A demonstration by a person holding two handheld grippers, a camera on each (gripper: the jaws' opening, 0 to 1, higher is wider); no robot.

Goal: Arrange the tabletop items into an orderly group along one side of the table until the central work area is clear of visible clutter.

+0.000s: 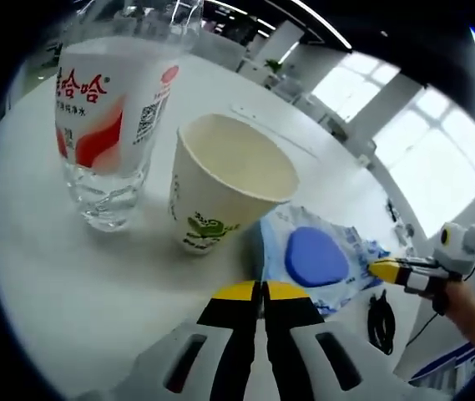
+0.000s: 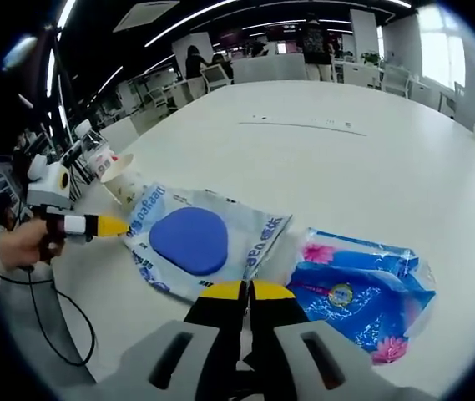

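Note:
A clear water bottle (image 1: 108,125) with a red and white label stands on the white table (image 1: 70,284). Beside it stands an empty paper cup (image 1: 220,184). Next to the cup lies a flat blue packet (image 1: 316,259) with a blue oval pad inside. My left gripper (image 1: 262,291) is shut, its yellow tips at the packet's near edge. My right gripper (image 2: 246,291) is shut too, its tips at the opposite edge of the same packet (image 2: 191,242). Whether either jaw pinches the film is hidden. A second blue packet (image 2: 362,292) with pink flowers lies beside the first.
The right gripper (image 1: 391,271), held by a hand, enters the left gripper view from the right. The left gripper (image 2: 95,225) shows at the left of the right gripper view, near the cup (image 2: 120,177). A black cable (image 1: 381,322) hangs past the table edge. Desks and chairs stand far behind.

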